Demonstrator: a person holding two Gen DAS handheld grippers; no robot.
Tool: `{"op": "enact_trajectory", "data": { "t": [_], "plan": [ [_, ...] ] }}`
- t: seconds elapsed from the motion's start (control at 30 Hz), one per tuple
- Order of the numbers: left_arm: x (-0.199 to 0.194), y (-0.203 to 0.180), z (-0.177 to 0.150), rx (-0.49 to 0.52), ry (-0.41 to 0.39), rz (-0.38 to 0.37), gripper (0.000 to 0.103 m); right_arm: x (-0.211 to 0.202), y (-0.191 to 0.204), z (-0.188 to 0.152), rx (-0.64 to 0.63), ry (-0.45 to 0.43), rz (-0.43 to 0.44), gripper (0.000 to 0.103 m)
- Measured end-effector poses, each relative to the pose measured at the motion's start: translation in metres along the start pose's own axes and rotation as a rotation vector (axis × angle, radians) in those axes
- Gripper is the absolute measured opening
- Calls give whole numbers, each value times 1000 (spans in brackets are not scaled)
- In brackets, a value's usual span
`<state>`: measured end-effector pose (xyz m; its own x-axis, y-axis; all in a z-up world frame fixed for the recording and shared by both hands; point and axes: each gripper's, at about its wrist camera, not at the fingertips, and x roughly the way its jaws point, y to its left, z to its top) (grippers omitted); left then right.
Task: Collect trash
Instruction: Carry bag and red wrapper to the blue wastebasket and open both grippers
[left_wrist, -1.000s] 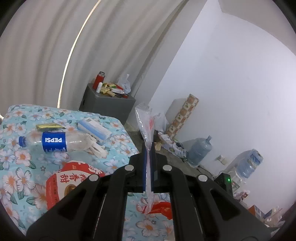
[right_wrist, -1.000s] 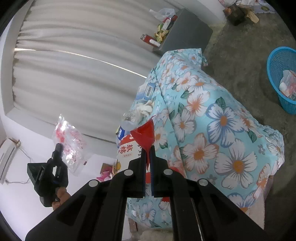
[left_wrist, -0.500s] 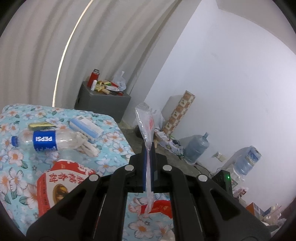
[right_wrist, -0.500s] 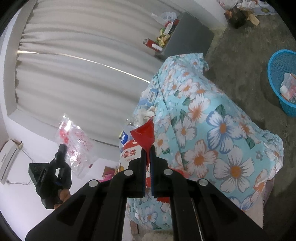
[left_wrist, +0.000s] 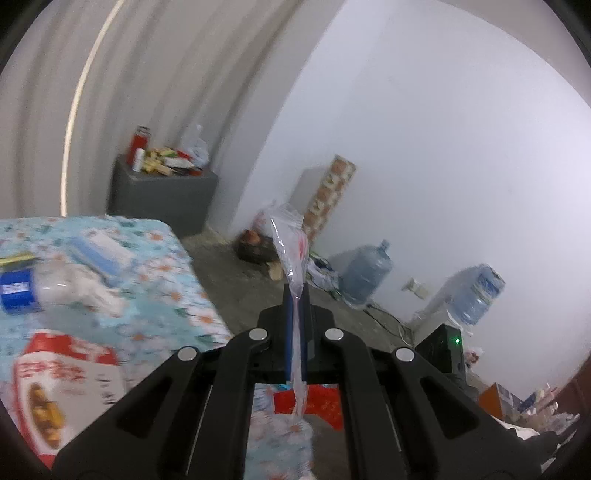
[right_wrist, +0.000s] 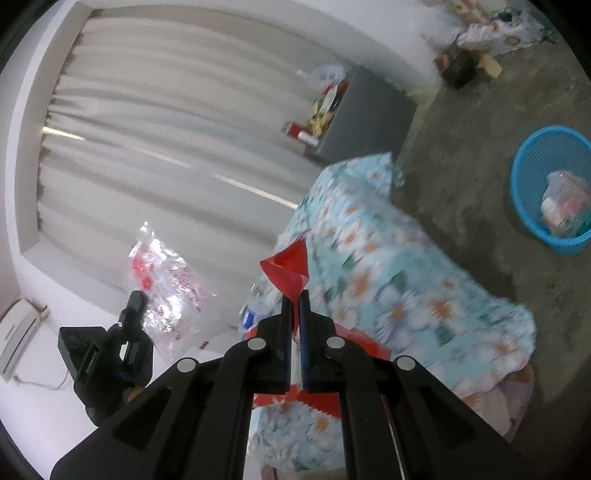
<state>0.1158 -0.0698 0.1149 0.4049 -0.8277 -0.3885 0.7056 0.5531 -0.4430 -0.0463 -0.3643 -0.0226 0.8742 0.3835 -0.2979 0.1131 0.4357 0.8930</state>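
Since a second ago my left view has slid rightward: the floral table (left_wrist: 162, 258) now sits at the left edge. My left gripper (left_wrist: 294, 314) is clenched on a clear plastic bag (left_wrist: 290, 243), which stands up at frame centre. My right gripper (right_wrist: 294, 306) pinches a red wrapper (right_wrist: 290, 267) at centre, and the blue basket (right_wrist: 524, 192) sits at right.

Both views are shot from just behind each gripper's fingers. The left one is aimed past the flowered table (left_wrist: 159, 266) toward a white wall. The right one is tilted, aimed across that same table (right_wrist: 388, 266); the grey cabinet (left_wrist: 162, 199) (right_wrist: 369, 118) is shared too.
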Motion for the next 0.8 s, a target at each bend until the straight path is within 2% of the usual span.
{"op": "enact_trajectory", "data": {
  "t": [0.2, 0.37, 0.47, 0.7, 0.8],
  "plan": [
    [84, -24, 1, 16, 101, -66, 1, -37, -25, 35, 19, -103, -75, 4],
    [180, -41, -5, 19, 225, -109, 1, -56, -65, 65, 71, -167, -178, 4],
    [244, -46, -17, 40, 330, -98, 1, -55, -100, 83, 116, -187, -252, 4],
    [390, -52, -62, 64, 582, -22, 1, -36, -189, 115, 231, -193, -374, 4],
    [441, -48, -83, 61, 658, 14, 1, -27, -228, 126, 274, -196, -427, 5]
  ]
}}
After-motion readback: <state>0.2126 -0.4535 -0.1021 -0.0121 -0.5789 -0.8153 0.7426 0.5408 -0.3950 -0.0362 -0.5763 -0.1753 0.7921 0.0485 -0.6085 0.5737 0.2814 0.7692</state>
